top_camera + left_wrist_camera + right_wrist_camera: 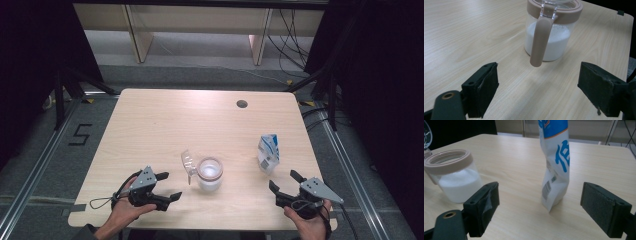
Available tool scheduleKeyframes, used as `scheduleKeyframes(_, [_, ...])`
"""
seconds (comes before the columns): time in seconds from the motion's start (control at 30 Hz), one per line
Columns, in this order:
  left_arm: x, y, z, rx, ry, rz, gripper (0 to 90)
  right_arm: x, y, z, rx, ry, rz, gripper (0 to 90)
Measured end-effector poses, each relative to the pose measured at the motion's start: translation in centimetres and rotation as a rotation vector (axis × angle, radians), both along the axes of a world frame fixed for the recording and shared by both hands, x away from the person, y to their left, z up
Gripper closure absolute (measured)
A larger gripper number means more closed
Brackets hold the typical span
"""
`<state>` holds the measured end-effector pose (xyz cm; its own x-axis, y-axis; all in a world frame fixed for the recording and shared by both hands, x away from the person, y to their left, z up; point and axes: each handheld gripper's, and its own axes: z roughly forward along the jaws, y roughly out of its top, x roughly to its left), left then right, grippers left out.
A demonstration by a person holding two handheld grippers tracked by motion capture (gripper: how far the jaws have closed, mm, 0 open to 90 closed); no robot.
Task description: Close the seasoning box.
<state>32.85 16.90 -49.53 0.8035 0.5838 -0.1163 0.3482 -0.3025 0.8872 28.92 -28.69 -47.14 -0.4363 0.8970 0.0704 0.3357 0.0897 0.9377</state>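
Black-jawed left gripper (pixel 166 186) and right gripper (pixel 284 184), both spread wide and empty, poised low over the pale wood tabletop (pixel 150 120) at its near edge. Approach stage by the look of it: nothing grasped yet, each gripper lined up on its own target. Just ahead of the left gripper, a clear jar (pixel 548 37) part-filled with white powder, tan rim and hanging tan handle (pixel 539 42) facing the jaws, hinged clear lid (pixel 188 162) flipped open to one side. Ahead of the right gripper, a blue-and-white pouch (pixel 556 162) standing upright, well apart from the jar. Next move likely calling for steadying the jar by its handle and closing gently on the soft pouch mid-body, without tipping it.
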Motion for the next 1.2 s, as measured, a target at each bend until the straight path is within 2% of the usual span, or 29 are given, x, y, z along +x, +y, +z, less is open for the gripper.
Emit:
scheduleKeyframes(0.07, [-0.1,0.0,0.2,0.005,-0.006,0.004,16.1,-0.2,0.1,-0.1,0.003,-0.001,0.021,16.5])
scheduleKeyframes(0.1, [0.0,0.0,0.2,-0.007,-0.009,-0.009,16.1,-0.4,0.3,-0.1,0.022,0.013,0.025,16.5])
scheduleKeyframes(0.13, [-0.1,0.0,0.3,-0.008,-0.011,0.0,16.6,-0.5,0.3,-0.1,0.018,0.019,0.029,16.5])
scheduleKeyframes(0.17, [-0.1,0.0,0.4,-0.01,-0.012,-0.003,17.0,-0.7,0.4,0.0,0.009,0.026,0.004,16.6])
scheduleKeyframes(0.2, [0.0,0.0,0.4,-0.022,-0.007,-0.003,17.2,-0.6,0.3,-0.1,-0.001,0.012,0.023,16.7])
scheduleKeyframes(0.27, [0.0,0.1,0.6,-0.025,-0.006,0.01,17.4,-0.7,0.3,-0.1,-0.011,0.014,0.039,16.8])
scheduleKeyframes(0.3, [0.0,0.1,0.7,-0.036,0.002,0.001,17.6,-0.8,0.4,-0.2,-0.015,0.019,0.035,16.9])
scheduleKeyframes(0.33, [-0.1,0.1,0.8,-0.05,0.006,0.015,18.8,-0.8,0.5,-0.2,-0.006,0.027,0.041,16.9])
scheduleKeyframes(0.37, [-0.1,0.1,0.9,-0.067,0.004,0.015,20.6,-0.7,0.4,-0.2,-0.032,-0.004,0.045,17.0])
scheduleKeyframes(0.43, [-0.1,0.2,1.2,-0.073,-0.005,0.016,23.5,-0.9,0.6,-0.2,-0.008,0.032,0.056,17.3])
scheduleKeyframes(0.5, [-0.1,0.2,1.5,-0.089,-0.016,0.016,28.2,-1.0,0.8,-0.2,-0.014,0.023,0.044,18.2])
scheduleKeyframes(0.53, [-0.1,0.2,1.7,-0.102,-0.018,0.025,30.8,-1.0,0.8,-0.3,-0.017,0.019,0.056,18.7])
scheduleKeyframes(0.6, [0.0,0.2,2.0,-0.125,-0.013,0.03,35.1,-1.1,0.9,-0.2,-0.026,0.023,0.066,19.4])
scheduleKeyframes(0.67, [0.0,0.1,2.2,-0.147,-0.005,0.042,39.2,-1.2,1.2,-0.2,-0.012,0.026,0.071,19.5])
scheduleKeyframes(0.73, [0.0,0.0,2.5,-0.149,-0.003,0.052,43.6,-1.2,1.2,-0.2,-0.037,0.03,0.08,20.0])
scheduleKeyframes(0.8, [0.1,-0.1,2.7,-0.142,-0.031,0.03,47.3,-1.2,1.3,-0.2,-0.036,0.027,0.084,20.2])
scheduleKeyframes(0.83, [0.0,-0.2,2.7,-0.156,-0.019,0.045,48.8,-1.1,1.3,-0.3,-0.034,0.011,0.088,20.4])
scheduleKeyframes(0.9, [0.1,-0.2,2.9,-0.126,-0.037,0.041,54.0,-1.1,1.4,-0.3,-0.039,0.011,0.09,20.8])
scheduleKeyframes(1.0, [0.3,-0.2,3.2,-0.133,-0.053,0.031,60.6,-1.4,1.6,-0.3,-0.033,0.042,0.085,21.2])
scheduleKeyframes(1.03, [0.2,-0.2,3.3,-0.135,-0.056,0.039,62.3,-1.2,1.6,-0.3,-0.035,0.027,0.1,21.3])
scheduleKeyframes(1.07, [0.2,-0.3,3.4,-0.132,-0.057,0.048,64.4,-1.4,1.7,-0.2,-0.037,0.054,0.09,21.4])
scheduleKeyframes(1.1, [0.3,-0.4,3.5,-0.111,-0.072,0.041,66.8,-1.3,1.6,-0.3,-0.052,0.035,0.098,21.4])
scheduleKeyframes(1.13, [0.3,-0.5,3.6,-0.108,-0.076,0.041,69.1,-1.3,1.7,-0.2,-0.055,0.042,0.108,21.5])
scheduleKeyframes(1.17, [0.4,-0.7,3.6,-0.114,-0.075,0.034,71.5,-1.2,1.7,-0.3,-0.051,0.028,0.119,21.7])
scheduleKeyframes(1.2, [0.3,-0.8,3.7,-0.109,-0.068,0.042,74.5,-1.2,1.7,-0.3,-0.065,0.033,0.118,21.8])
